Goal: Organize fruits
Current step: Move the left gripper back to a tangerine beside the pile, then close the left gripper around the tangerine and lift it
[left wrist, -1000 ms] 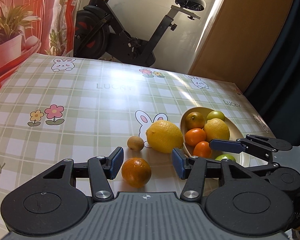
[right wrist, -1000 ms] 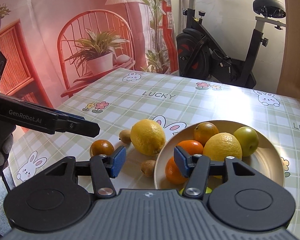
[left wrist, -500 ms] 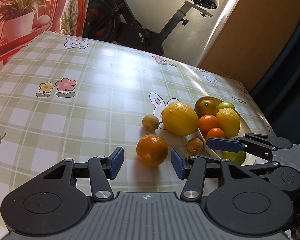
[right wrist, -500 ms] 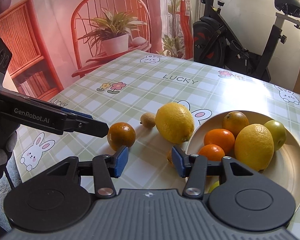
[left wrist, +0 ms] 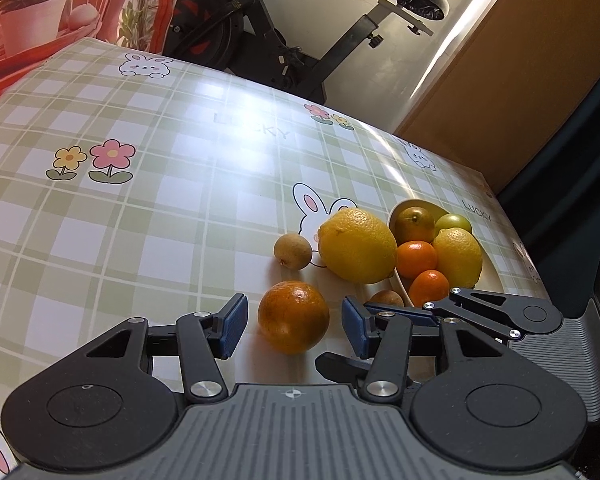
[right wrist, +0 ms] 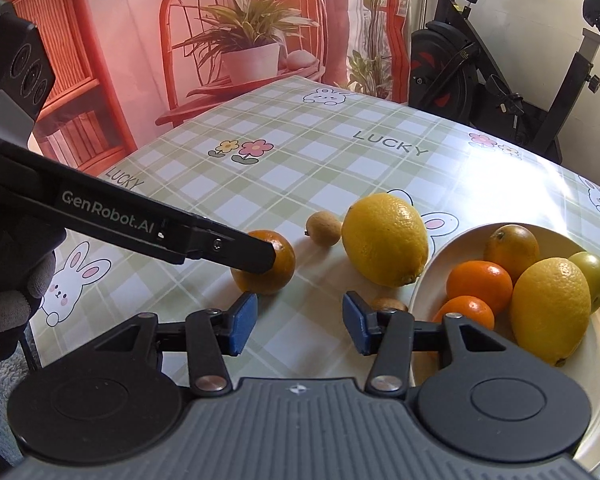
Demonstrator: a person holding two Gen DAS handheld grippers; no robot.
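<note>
Your left gripper point(left wrist: 292, 329) and right gripper point(right wrist: 298, 324) are matte black with ribbed grey bodies, silver screws and blue pads point(right wrist: 242, 322). White "GenRobot.AI" lettering marks one arm. Your hand point(right wrist: 8, 280) wears a dark glove.

Both claws point down at a slant, the left claw point(left wrist: 292, 330) and right claw point(right wrist: 298, 324) parted, gripping nothing.

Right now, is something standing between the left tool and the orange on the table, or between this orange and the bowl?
Nothing blocks the left tool: the orange sits between its open fingers. Toward the bowl, the big lemon and a small brown fruit lie near the rim; lifting over them looks wise.
</note>
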